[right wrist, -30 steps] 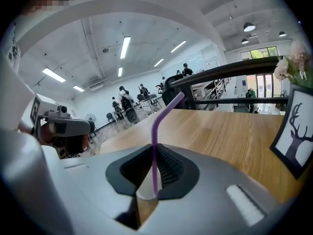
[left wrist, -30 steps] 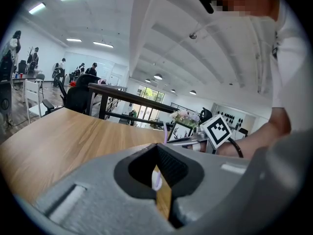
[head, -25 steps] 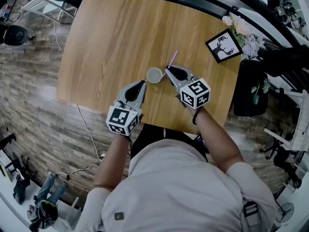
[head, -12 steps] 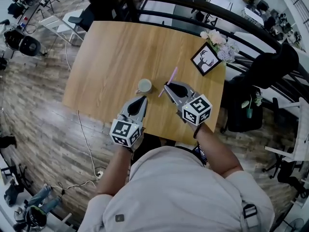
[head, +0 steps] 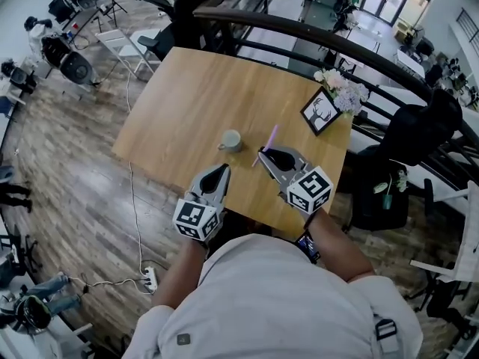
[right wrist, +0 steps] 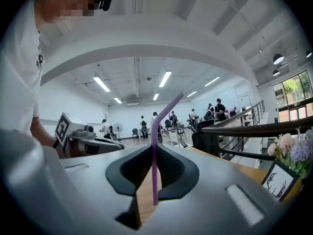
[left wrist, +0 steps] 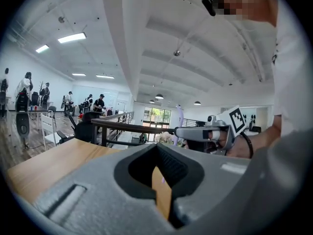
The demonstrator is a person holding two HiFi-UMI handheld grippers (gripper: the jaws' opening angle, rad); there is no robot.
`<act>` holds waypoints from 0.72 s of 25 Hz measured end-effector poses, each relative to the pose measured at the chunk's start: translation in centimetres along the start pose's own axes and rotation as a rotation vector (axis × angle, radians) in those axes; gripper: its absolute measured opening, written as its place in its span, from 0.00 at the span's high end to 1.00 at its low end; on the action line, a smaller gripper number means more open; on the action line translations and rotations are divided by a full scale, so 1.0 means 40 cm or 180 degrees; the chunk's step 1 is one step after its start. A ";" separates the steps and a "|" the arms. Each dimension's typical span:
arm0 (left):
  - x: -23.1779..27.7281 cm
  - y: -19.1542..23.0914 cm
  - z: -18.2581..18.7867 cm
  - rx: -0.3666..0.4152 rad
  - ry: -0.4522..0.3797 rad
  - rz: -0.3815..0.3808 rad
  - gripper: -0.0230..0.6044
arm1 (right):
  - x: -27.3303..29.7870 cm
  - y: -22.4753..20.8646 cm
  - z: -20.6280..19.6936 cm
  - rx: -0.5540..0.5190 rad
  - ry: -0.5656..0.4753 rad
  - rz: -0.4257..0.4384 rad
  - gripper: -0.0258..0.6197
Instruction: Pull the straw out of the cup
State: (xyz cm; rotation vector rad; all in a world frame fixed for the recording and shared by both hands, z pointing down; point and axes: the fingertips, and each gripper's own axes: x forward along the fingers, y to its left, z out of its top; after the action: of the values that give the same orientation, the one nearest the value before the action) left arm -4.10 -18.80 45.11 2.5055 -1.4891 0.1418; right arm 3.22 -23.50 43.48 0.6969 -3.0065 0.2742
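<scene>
A small pale cup [head: 230,140] stands on the wooden table [head: 187,96] with no straw in it. The purple straw [head: 269,140] is clear of the cup, to its right, and slants upward. My right gripper [head: 262,154] is shut on the straw's lower part. In the right gripper view the straw [right wrist: 154,131] runs up between the jaws of the right gripper [right wrist: 153,151] and bends right at its top. My left gripper [head: 222,170] hovers below the cup, apart from it, shut and holding nothing. Its jaws meet in the left gripper view [left wrist: 157,148].
A framed deer picture [head: 322,112] and a bunch of flowers [head: 343,87] stand at the table's far right corner. A dark railing [head: 299,32] runs behind the table. A black bag [head: 419,126] is on the right. A cable and power strip [head: 150,279] lie on the floor.
Both grippers have lifted and drawn back from the cup. The right one has carried the straw away from the cup's rim to the right. The table now looks smaller and farther below.
</scene>
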 end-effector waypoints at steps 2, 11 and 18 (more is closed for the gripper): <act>-0.032 -0.005 0.024 0.0018 -0.0009 0.0051 0.96 | -0.003 0.028 0.014 -0.0024 0.0003 0.0085 0.90; -0.186 -0.012 0.064 0.0007 -0.0082 0.0068 0.96 | -0.020 0.175 -0.009 0.0054 -0.0028 0.0184 0.91; -0.327 -0.025 0.050 -0.0001 -0.0121 -0.0136 0.96 | -0.046 0.314 0.003 0.0004 -0.0095 -0.0017 0.91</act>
State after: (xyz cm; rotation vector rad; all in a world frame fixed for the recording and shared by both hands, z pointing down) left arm -9.59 -7.63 40.48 2.5515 -1.4484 0.0873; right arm -0.66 -11.63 41.20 0.7155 -3.0325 0.2679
